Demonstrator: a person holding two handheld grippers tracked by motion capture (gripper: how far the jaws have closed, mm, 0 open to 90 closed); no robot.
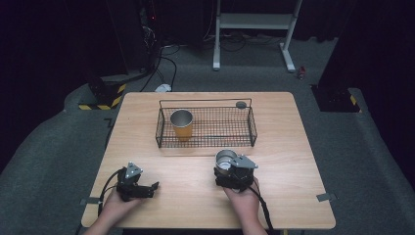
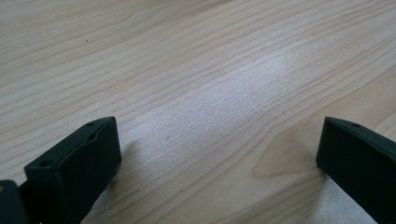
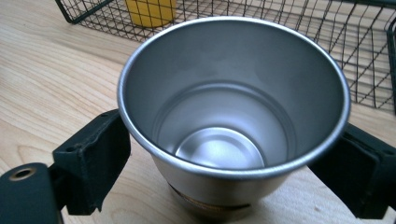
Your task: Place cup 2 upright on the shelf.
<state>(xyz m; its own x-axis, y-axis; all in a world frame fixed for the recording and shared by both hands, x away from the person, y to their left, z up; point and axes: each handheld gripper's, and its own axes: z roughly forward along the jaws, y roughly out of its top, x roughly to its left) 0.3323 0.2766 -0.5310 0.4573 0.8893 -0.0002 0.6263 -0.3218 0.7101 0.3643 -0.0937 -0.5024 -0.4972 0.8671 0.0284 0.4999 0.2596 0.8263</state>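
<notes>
A wooden table (image 1: 288, 196) stands on grey carpet (image 1: 44, 142) before a white metal frame (image 1: 254, 22) in darkness.

The table (image 1: 205, 196) is seen from above the person's side, looking forward and down. Bare wood (image 2: 196, 93) is viewed very close in the left gripper view. The steel cup (image 3: 233, 116) and wire basket (image 3: 364, 56) are shared by the right gripper view and the high view

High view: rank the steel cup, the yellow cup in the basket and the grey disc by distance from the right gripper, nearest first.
1. Steel cup: between the jaws of the right gripper, in front of the basket.
2. Yellow cup: in the basket's left end.
3. Grey disc: by the basket's far right corner.
</notes>
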